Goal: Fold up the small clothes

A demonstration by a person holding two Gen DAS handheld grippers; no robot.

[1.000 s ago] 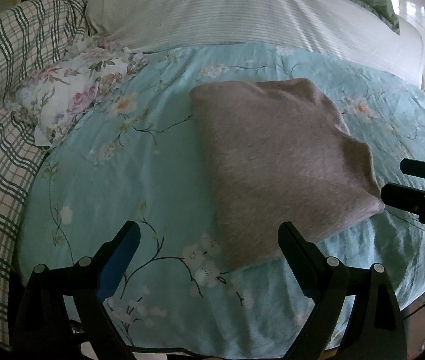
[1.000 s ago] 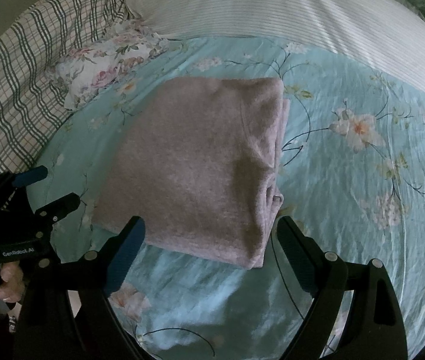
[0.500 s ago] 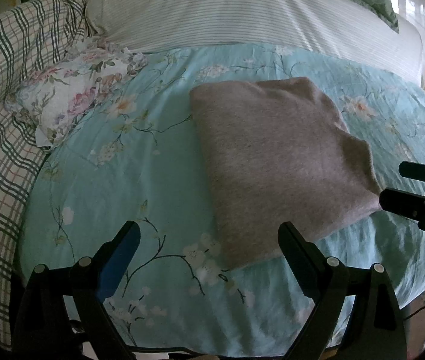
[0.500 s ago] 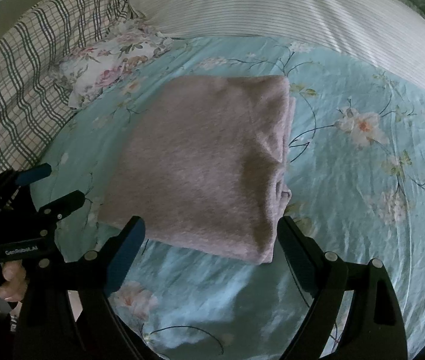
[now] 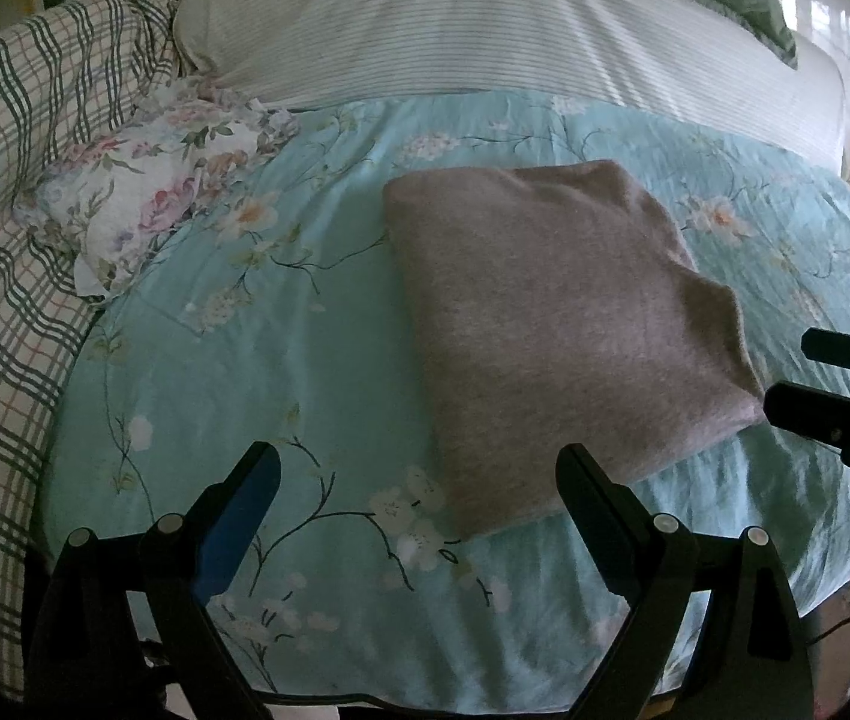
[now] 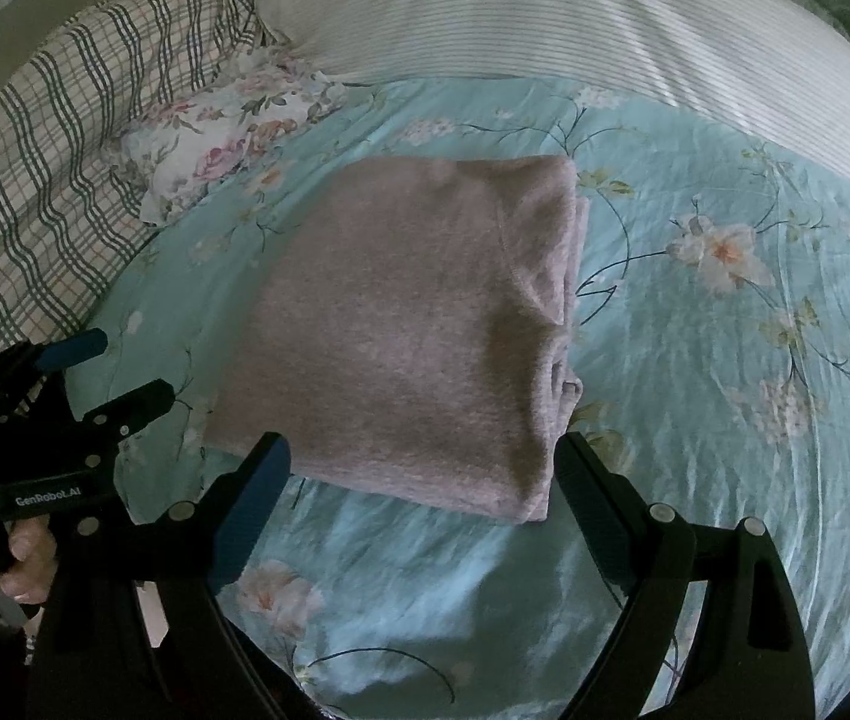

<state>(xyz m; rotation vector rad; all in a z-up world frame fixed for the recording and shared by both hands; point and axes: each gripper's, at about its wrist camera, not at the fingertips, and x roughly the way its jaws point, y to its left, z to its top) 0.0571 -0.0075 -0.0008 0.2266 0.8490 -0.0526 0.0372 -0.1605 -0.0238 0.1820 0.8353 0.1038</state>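
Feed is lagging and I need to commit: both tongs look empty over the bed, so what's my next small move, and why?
Probably back both tongs away and leave it. The grey garment already lies as a compact folded rectangle on the floral sheet, layered edges stacked on one side. The left tongs and right tongs are open and hold nothing.

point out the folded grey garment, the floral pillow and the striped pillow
folded grey garment (image 6: 401, 330), right wrist view, middle of top layer
floral pillow (image 5: 143, 204), left wrist view, centre of its face
striped pillow (image 5: 484, 30), left wrist view, middle of its top
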